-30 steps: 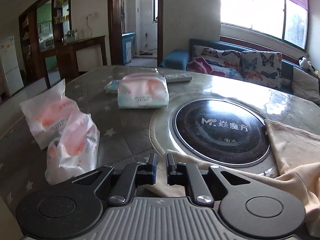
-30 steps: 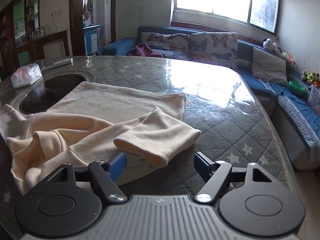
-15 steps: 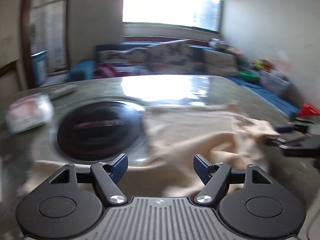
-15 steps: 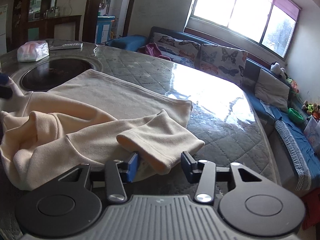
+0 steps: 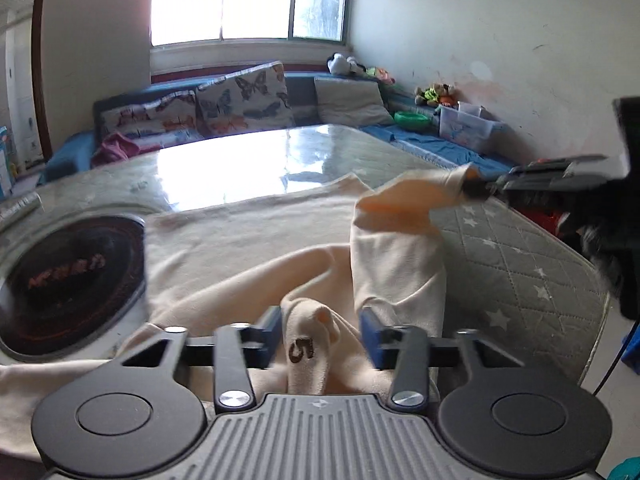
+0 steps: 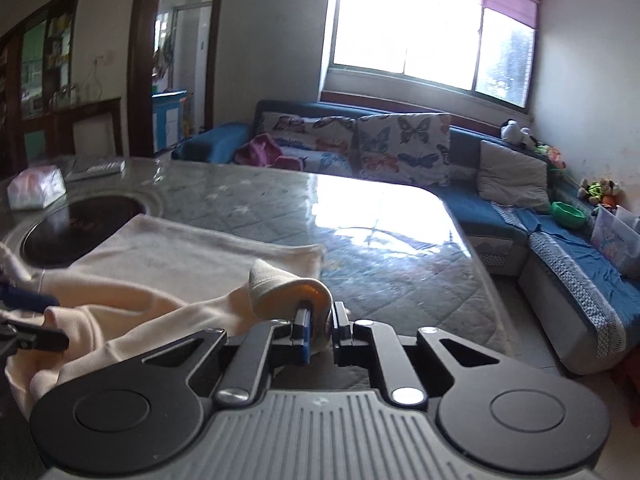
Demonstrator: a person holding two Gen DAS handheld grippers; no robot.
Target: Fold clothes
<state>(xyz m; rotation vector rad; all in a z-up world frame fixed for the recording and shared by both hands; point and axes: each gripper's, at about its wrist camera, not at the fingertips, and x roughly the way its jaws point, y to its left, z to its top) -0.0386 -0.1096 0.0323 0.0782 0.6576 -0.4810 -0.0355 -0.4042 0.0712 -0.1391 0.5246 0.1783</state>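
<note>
A cream sweatshirt point(image 5: 248, 232) lies spread and partly bunched on the quilted grey table point(image 5: 520, 248). My left gripper point(image 5: 320, 330) is open, its blue fingers standing on either side of a raised fold that carries a dark "5" mark point(image 5: 298, 350). My right gripper point(image 6: 320, 330) is shut on the sleeve cuff point(image 6: 280, 284) and holds it up off the table. In the left wrist view the right gripper point(image 5: 476, 191) comes in from the right with the cuff point(image 5: 404, 200) in its tips and the sleeve hanging below.
A round black induction hob point(image 5: 68, 280) is set into the table left of the garment. A tissue pack point(image 6: 36, 188) and a remote point(image 6: 96, 168) lie at the far left. A blue sofa with butterfly cushions point(image 6: 360, 148) runs behind and right of the table.
The left gripper let go of the cloth edge by the hob, swung right and now straddles a fold. The right gripper shut on the sleeve cuff and lifted it.
</note>
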